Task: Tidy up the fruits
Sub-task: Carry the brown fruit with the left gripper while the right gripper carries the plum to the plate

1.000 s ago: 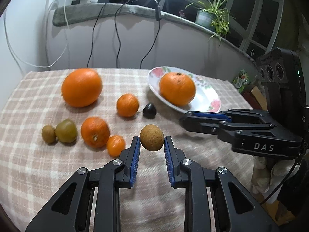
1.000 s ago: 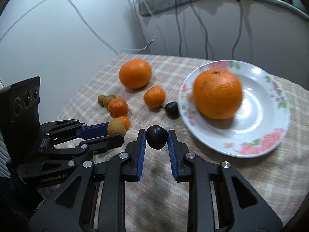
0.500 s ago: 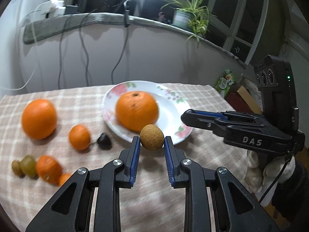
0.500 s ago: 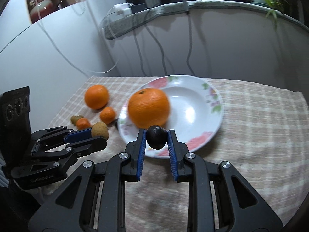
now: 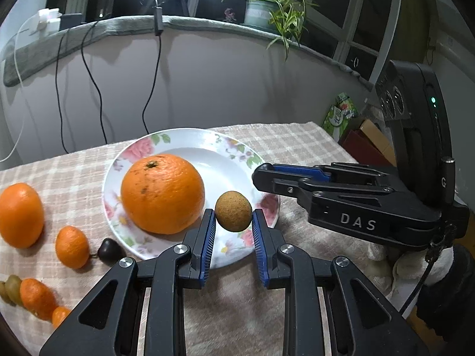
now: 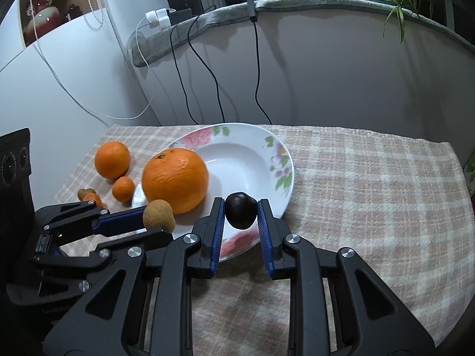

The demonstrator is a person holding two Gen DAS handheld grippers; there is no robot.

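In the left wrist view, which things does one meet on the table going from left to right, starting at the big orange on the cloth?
Big orange → small mandarin → dark fruit → orange on the plate → brown fruit in the left gripper → right gripper.

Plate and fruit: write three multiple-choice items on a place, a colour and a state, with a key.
1. Where is the large orange?
A. on the plate
B. on the cloth
C. in a gripper

2. What colour is the fruit in the right gripper?
A. orange
B. green
C. nearly black

3. What state is the left gripper in?
A. open and empty
B. shut on the small brown fruit
C. shut on an orange

Key: 1 A, it sits in the plate's bowl; 2 C, the dark fruit is between its pads; 3 B, both pads press the brown fruit.
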